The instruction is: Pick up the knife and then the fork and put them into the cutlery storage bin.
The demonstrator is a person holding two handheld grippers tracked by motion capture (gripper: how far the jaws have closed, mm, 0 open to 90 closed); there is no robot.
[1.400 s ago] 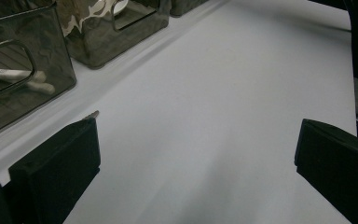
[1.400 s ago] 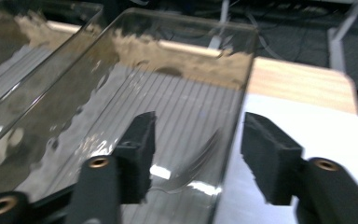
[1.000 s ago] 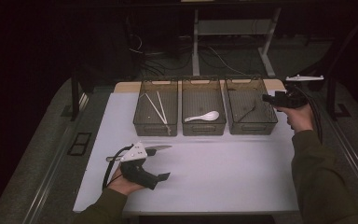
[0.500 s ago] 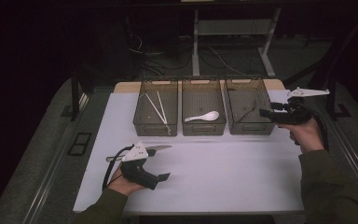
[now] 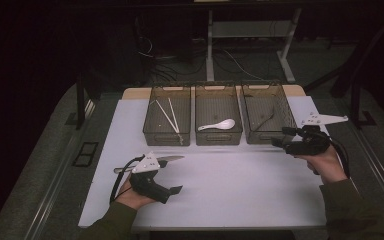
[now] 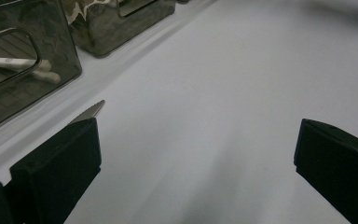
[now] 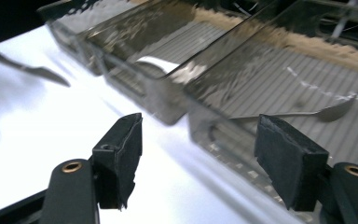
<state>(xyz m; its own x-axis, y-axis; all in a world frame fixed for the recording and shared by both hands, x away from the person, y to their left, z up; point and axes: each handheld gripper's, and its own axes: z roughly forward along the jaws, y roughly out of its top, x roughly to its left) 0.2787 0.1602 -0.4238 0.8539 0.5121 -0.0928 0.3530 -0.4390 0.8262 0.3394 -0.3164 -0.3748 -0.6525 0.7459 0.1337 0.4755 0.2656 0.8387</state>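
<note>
A table knife [image 5: 167, 159] lies flat on the white table [image 5: 240, 185], in front of the left bin, its blade tip pointing right. It looks like the last loose piece of cutlery, waiting to be sorted.

The left gripper [image 5: 172, 191] rests on the table just in front of the knife, held by the person's left hand. Its jaws stand wide apart with nothing between them. In the left gripper view the knife's serrated tip [image 6: 91, 111] pokes out just beyond one jaw, beside the gripper and not inside it, so the knife is not held.

Behind the knife, three clear bins stand side by side, seemingly one for each kind of utensil. The left bin [image 5: 167, 137] holds two chopsticks [image 5: 168, 114]. The middle bin [image 5: 218, 137] holds a white soup spoon [image 5: 217, 125]. The right bin [image 5: 268, 137] holds a dark metal utensil [image 7: 328, 112], perhaps a spoon; its shape is hard to make out.

The right gripper [image 5: 281, 137] hovers at the front right corner of the right bin, held level in the person's right hand and pointing left. Its jaws have just been opening and now stand wide with nothing between them, which suggests it has finished at that bin.
</note>
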